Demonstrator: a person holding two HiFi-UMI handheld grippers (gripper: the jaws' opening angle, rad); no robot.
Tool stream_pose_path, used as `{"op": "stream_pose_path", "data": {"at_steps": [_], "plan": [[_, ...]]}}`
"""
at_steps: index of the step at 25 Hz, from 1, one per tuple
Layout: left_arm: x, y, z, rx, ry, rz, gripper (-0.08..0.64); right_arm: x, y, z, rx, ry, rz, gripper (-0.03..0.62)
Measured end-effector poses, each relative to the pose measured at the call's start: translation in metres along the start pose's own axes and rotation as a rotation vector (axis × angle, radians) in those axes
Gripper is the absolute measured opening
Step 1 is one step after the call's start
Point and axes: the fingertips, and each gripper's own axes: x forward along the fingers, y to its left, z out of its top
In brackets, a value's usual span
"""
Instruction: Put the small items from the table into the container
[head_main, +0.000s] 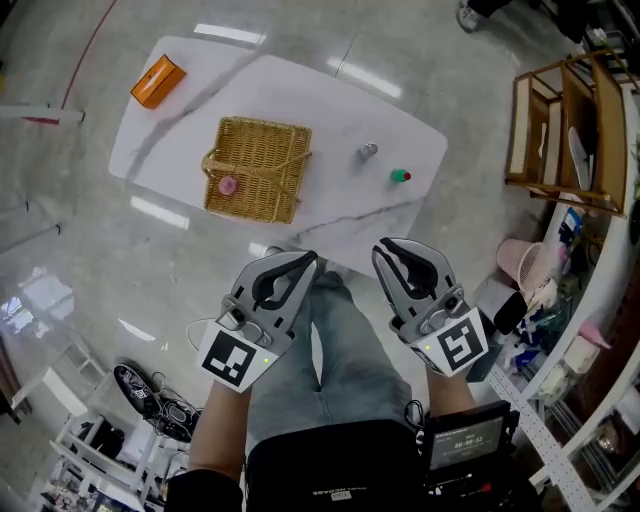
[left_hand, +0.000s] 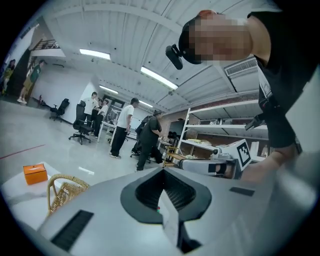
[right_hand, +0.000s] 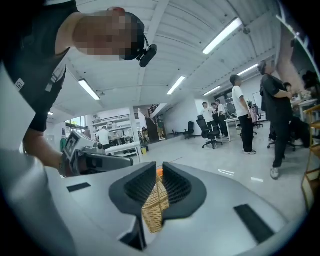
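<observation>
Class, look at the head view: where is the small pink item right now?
The small pink item lies inside the wicker basket, near its lower-left corner, left of centre on the white table.

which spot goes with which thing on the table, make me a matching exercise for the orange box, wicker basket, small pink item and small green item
Things:
1. orange box
2. wicker basket
3. small pink item
4. small green item

Places, as the head view shows them:
a. inside the basket
b. right part of the table, next to the small silver item
c. far left corner of the table
d. on the table, between the box and the silver item

Pairs: 1-c, 2-d, 3-a, 4-b
</observation>
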Motion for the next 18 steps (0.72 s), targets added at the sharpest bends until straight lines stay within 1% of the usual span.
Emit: {"op": "stream_pose_path", "data": {"at_steps": [2, 6, 13, 18], "plan": [[0.003, 0.000, -0.002, 0.001, 0.007, -0.001, 0.002, -0.001, -0.001, 0.000, 0.006, 0.000, -0.011, 0.046], [0.010, -0.006, -0.004, -0.037, -0.014, -0.058, 0.003, -0.003, -0.006, -0.005, 0.016, 0.004, -0.033, 0.048], [0.020, -0.004, -0.014, -0.028, 0.013, -0.053, 0.003, -0.010, -0.020, -0.025, 0.021, 0.014, -0.063, 0.048], [0.027, -0.005, -0.025, -0.044, 0.046, -0.082, 0.003, -0.009, -0.042, -0.046, 0.032, 0.055, -0.106, 0.048]]}}
